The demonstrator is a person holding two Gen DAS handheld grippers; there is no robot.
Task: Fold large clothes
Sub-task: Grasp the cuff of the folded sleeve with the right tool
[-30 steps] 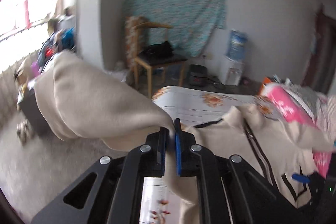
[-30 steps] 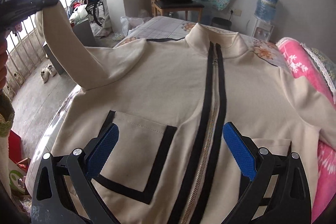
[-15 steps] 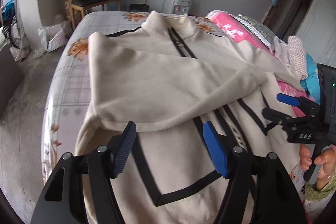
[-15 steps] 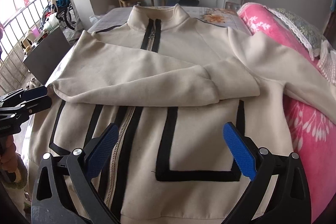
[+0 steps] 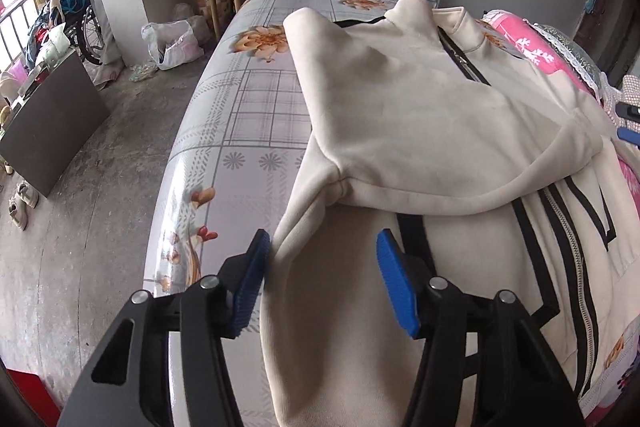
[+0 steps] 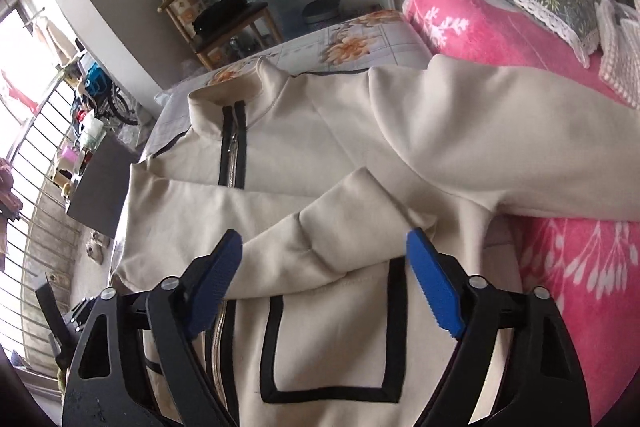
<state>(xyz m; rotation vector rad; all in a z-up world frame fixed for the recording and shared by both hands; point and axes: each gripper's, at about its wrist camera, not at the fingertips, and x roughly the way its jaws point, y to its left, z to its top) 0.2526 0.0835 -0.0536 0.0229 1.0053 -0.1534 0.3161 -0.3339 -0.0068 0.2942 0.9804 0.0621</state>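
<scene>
One sleeve [image 5: 440, 131] of the cream zip jacket [image 6: 312, 339] now lies folded across its chest, released a second ago by the left gripper [image 5: 322, 279]; its jaws have just been narrowing, half open over the side seam, gripping nothing. Jacket lies flat on the bed [image 5: 248, 107]. Right gripper [image 6: 324, 283], jaws closing but wide, holds nothing; the other sleeve [image 6: 500, 131] remains unfolded.

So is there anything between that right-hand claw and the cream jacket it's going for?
Nothing visible. The right gripper hangs open right over the cream jacket, its jaws just closing in, with the folded sleeve's cuff directly between them and no pad pressing on it. The other sleeve lies off to the side on the pink blanket.
</scene>
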